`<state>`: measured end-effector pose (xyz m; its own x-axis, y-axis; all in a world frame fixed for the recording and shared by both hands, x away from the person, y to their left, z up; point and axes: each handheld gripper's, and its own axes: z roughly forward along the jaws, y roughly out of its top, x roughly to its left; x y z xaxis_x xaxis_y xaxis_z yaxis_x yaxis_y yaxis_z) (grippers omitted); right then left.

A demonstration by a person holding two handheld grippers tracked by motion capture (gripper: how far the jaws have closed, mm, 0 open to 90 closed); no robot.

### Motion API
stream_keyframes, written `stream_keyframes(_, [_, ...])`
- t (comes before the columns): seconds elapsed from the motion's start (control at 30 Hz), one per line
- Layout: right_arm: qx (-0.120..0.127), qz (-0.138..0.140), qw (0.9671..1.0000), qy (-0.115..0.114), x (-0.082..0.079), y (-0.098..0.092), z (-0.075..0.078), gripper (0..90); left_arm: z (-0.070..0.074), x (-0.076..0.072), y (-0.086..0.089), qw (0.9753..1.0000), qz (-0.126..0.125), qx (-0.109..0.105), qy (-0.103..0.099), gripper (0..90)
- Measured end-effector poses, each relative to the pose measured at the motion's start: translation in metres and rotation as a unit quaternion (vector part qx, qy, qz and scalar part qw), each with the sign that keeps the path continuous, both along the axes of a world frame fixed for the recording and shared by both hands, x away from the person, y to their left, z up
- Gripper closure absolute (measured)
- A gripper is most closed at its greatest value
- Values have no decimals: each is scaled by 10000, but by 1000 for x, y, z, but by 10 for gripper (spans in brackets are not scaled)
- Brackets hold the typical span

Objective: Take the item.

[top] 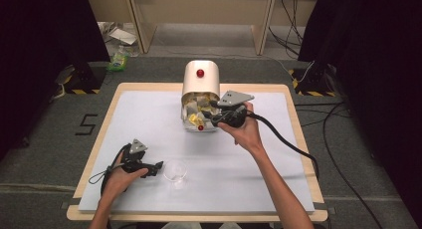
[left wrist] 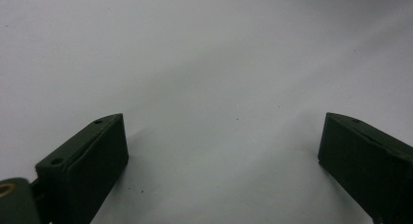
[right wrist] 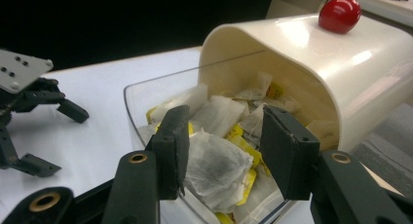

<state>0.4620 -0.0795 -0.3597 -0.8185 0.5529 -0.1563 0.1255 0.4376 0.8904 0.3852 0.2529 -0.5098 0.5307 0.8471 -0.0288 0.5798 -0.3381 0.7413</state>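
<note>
A cream box with a red knob stands at the back middle of the table. Its clear drawer is pulled out toward me and holds several tea bags. My right gripper reaches into the drawer from the right. In the right gripper view the right gripper is open, its jaws on either side of a white tea bag; the left jaw touches it. My left gripper rests low at the front left beside a small clear glass cup. The left gripper is open over bare white tabletop.
The white table top has a wooden rim. A cable trails from the right gripper across the table's right side. On the floor behind lie a green bottle and more cables.
</note>
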Motion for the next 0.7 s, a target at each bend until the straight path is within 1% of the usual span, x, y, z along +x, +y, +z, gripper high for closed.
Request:
stream_keyframes(0.03, [-70,79,9999,76,3,3,0,545,0,0,0,10000,0,-1,0,31])
stream_keyframes(0.07, [-70,79,9999,76,3,3,0,545,0,0,0,10000,0,-1,0,32])
stream_keyframes(0.1, [-173,105,9997,130,7,6,0,545,0,0,0,10000,0,-2,1,32])
stream_keyframes(0.13, [-173,105,9997,130,7,6,0,545,0,0,0,10000,0,-2,0,32])
stream_keyframes(0.17, [-214,140,9994,248,11,8,0,545,0,0,0,10000,0,-1,1,32])
stream_keyframes(0.2, [-214,140,9994,248,11,8,0,545,0,0,0,10000,0,-1,1,32])
stream_keyframes(0.23, [-199,188,9990,348,16,9,-1,541,0,0,0,10000,-1,-1,3,32])
stream_keyframes(0.27, [-199,188,9990,348,16,9,-1,541,0,0,0,10000,-1,-1,3,31])
stream_keyframes(0.3, [-277,195,9986,409,20,9,-3,536,0,0,0,10000,0,-4,4,32])
stream_keyframes(0.33, [-277,195,9986,409,20,9,-3,536,0,0,0,10000,0,-4,4,32])
stream_keyframes(0.37, [-383,204,9981,441,22,10,-4,532,0,0,0,10000,0,-5,4,32])
stream_keyframes(0.53, [-486,270,9970,533,23,12,-6,527,0,0,0,10000,2,-6,1,32])
stream_keyframes(0.57, [-520,376,9965,541,24,13,-6,527,0,0,0,10000,2,-7,2,32])
stream_keyframes(0.67, [-573,407,9958,587,24,14,-7,528,0,0,0,10000,2,-8,3,32])
stream_keyframes(0.7, [-597,441,9952,644,25,14,-7,545,0,0,0,10000,3,-8,2,32])
